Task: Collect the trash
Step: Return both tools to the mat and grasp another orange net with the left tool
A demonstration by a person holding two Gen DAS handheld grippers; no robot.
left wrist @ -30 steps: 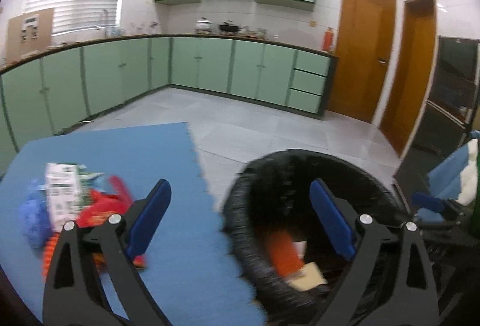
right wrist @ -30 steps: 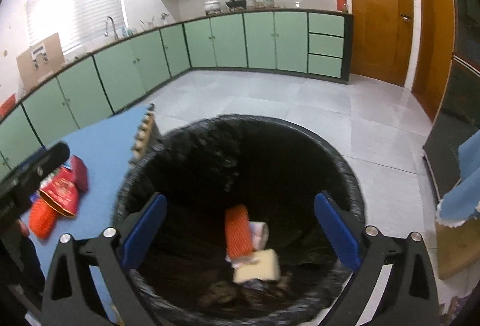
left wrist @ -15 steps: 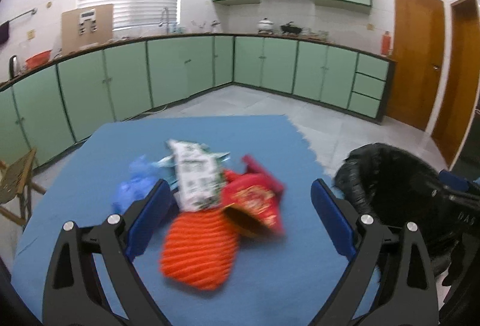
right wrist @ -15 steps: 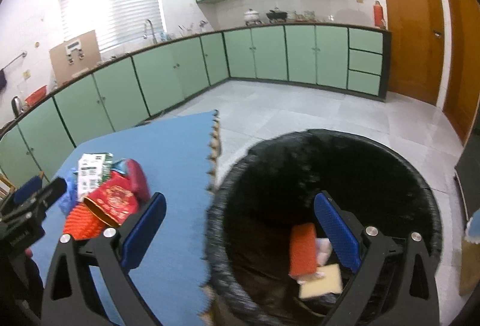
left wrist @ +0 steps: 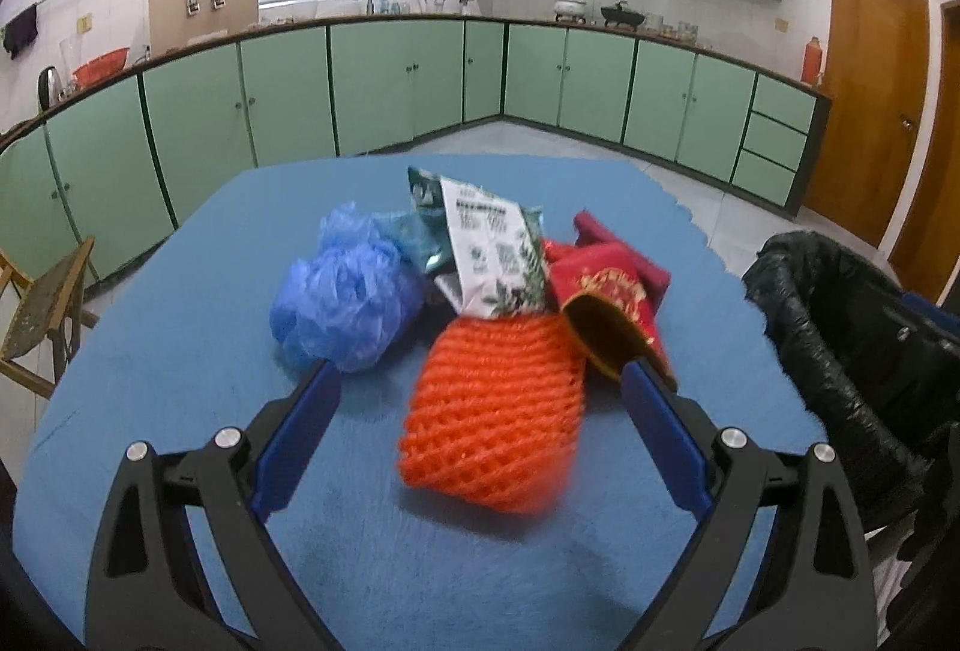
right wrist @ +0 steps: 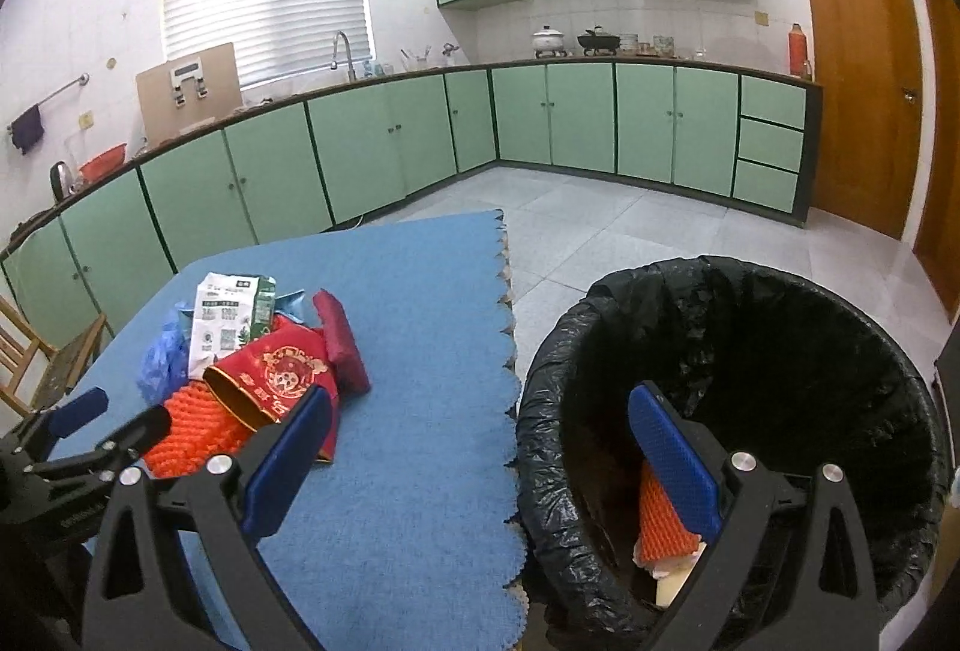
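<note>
A pile of trash lies on the blue mat [left wrist: 180,351]: an orange foam net [left wrist: 492,411], a crumpled blue plastic bag [left wrist: 342,297], a white and green wrapper [left wrist: 492,249] and a red box [left wrist: 612,303]. My left gripper [left wrist: 480,429] is open, its fingers on either side of the orange net, nothing held. My right gripper [right wrist: 480,453] is open and empty over the gap between the mat's edge and the black-lined bin [right wrist: 840,351]. Inside the bin lie an orange net [right wrist: 660,525] and paper scraps. The pile [right wrist: 264,357] and left gripper [right wrist: 102,429] also show in the right wrist view.
The bin [left wrist: 840,327] stands right of the mat [right wrist: 420,351]. A wooden chair [left wrist: 42,309] is at the left. Green cabinets [left wrist: 420,81] line the walls and brown doors [right wrist: 852,81] stand at the far right. Grey tile floor [right wrist: 630,231] lies beyond.
My left gripper swung left from the bin to the trash pile and closed in on the orange net. My right gripper turned left and drew back from inside the bin.
</note>
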